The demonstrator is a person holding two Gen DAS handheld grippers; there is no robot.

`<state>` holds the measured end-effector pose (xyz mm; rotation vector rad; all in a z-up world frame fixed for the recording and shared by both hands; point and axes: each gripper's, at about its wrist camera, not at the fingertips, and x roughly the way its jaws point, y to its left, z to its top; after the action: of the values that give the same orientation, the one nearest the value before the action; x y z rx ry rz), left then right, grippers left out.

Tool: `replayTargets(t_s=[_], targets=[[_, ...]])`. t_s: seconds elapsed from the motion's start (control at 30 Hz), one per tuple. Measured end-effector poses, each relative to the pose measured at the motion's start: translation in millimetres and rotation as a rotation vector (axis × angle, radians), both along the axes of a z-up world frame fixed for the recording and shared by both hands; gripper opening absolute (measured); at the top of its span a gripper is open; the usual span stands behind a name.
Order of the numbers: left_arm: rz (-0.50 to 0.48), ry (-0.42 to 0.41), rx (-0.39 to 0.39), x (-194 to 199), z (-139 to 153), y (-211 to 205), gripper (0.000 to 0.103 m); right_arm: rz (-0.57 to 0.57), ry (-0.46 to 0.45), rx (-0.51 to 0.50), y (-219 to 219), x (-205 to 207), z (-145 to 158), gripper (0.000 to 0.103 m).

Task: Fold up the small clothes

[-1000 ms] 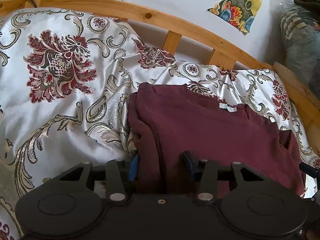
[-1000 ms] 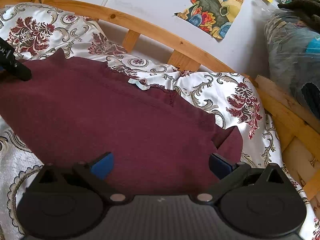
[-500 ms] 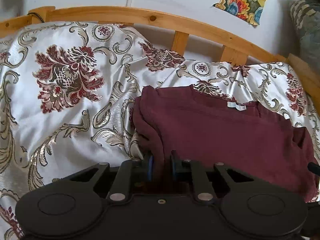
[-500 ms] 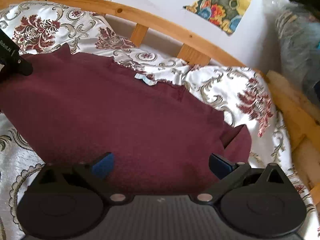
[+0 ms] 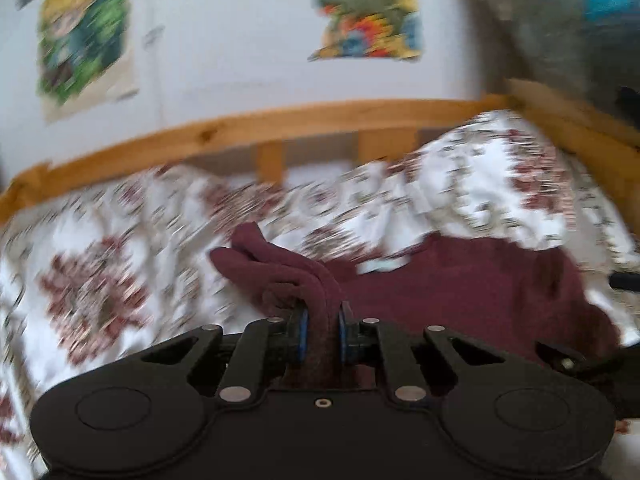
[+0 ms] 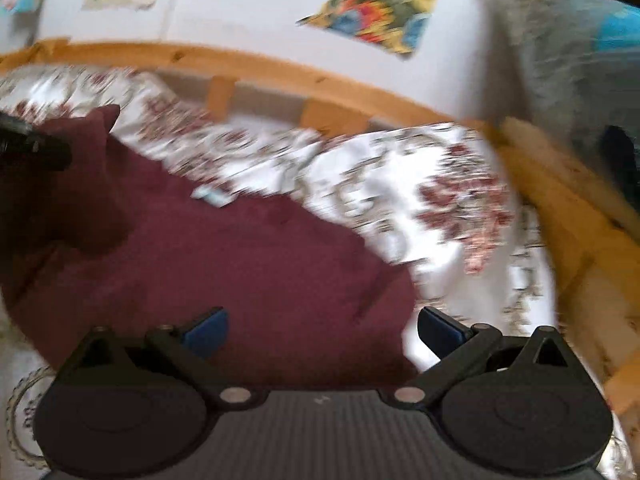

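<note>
A maroon garment (image 5: 472, 280) lies on a white bedspread with red floral print (image 5: 120, 264). My left gripper (image 5: 322, 330) is shut on the bunched left edge of the garment and holds it lifted off the bed. In the right wrist view the garment (image 6: 248, 264) spreads under my right gripper (image 6: 322, 330), which is open and empty over its near right part. The left gripper's tip shows dark at the left edge of the right wrist view (image 6: 32, 144). A small white label (image 6: 212, 196) marks the garment's far edge. Both views are blurred by motion.
A wooden bed rail (image 5: 280, 128) with slats runs along the far side, and a side rail (image 6: 568, 216) stands at the right. Posters hang on the white wall (image 5: 360, 12). A grey bundle (image 6: 560, 40) sits at the upper right.
My left gripper has shut on the garment's left edge and lifted it. Both views have swung upward and become blurred. The right gripper stays open.
</note>
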<state>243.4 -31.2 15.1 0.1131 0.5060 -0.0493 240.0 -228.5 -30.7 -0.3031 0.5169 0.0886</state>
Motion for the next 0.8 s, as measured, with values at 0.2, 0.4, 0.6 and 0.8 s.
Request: replayTargets(t_s=[0.2,0.4,0.6,0.8], targets=[[-0.164,-0.008,0.07,1.0,-2.0,-77.5,0.014,-0.171,-0.057,-0.012,-57.2,-5.7,10.5,0.103],[-0.245,0.067,0.108,-1.0,-36.3,-126.2,0.013,-0.278,-0.027,0.107,-109.8,-8.7,7.3,0.103],[-0.283,0.056,0.171,-19.9,-55.9,-136.2,0.018,-0.283,-0.035,0.219,-123.7,-9.1,5.8,0.103],[-0.348,0.015,0.059,-40.0,-38.7,-123.1,0.063,-0.215,-0.084,0.302,-118.6,-8.8,10.5,0.103]])
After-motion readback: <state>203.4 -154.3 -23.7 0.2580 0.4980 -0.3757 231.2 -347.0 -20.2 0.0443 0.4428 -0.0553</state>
